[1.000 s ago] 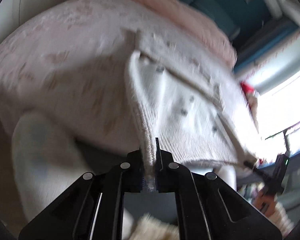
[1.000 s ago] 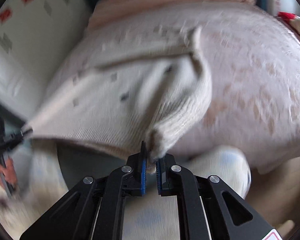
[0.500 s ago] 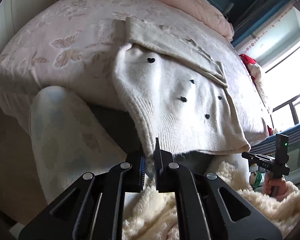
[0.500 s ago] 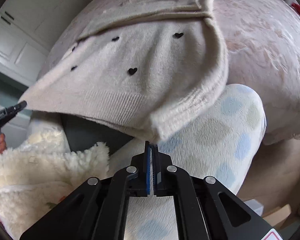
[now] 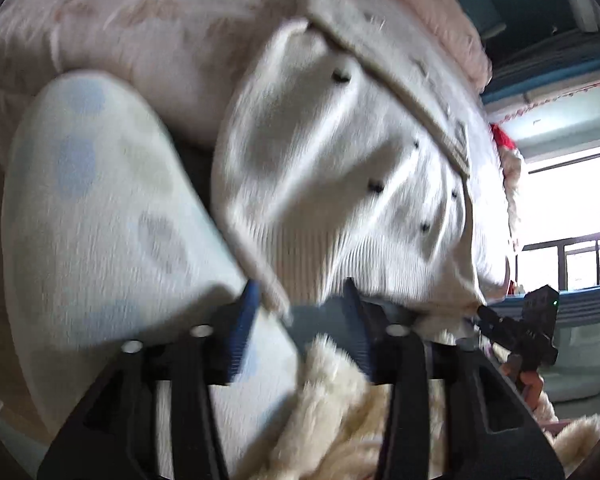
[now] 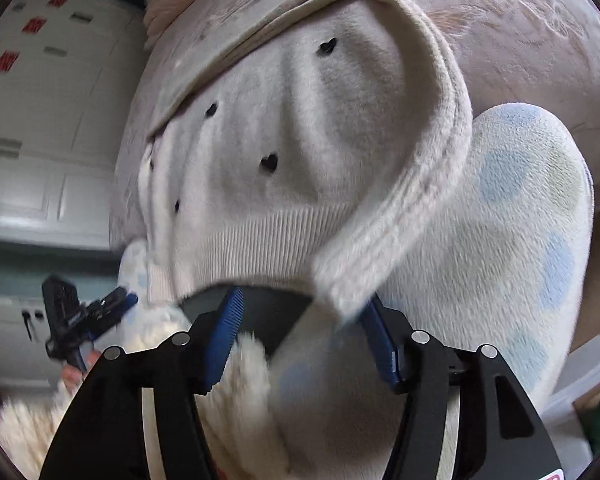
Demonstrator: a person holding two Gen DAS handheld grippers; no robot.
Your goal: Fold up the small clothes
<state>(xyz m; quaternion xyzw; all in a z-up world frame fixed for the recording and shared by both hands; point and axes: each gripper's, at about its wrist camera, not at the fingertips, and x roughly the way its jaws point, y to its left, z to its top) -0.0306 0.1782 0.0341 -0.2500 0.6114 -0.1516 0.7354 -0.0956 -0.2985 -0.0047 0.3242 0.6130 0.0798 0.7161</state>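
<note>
One sweater: cream knit sweater (image 6: 300,140) with tiny black hearts, lying on the bed (image 6: 520,40), ribbed hem hanging over the bed's near edge, top part folded across itself
Hem corners: one dangles right in front of each gripper, pretty sure nothing is pinching them
Left gripper (image 5: 300,312): jaws spread wide, blue pads showing, sweater edge loose between them, a bit blurry
Right gripper (image 6: 304,320): jaws wide apart too, hem corner just at the right pad but not clamped
Knees: person's dotted fleece pants (image 6: 500,240) pressed up against the bed edge under the hem
Background: white cabinets (image 6: 40,140) off to one side, bright window (image 5: 572,200) on the other
</note>
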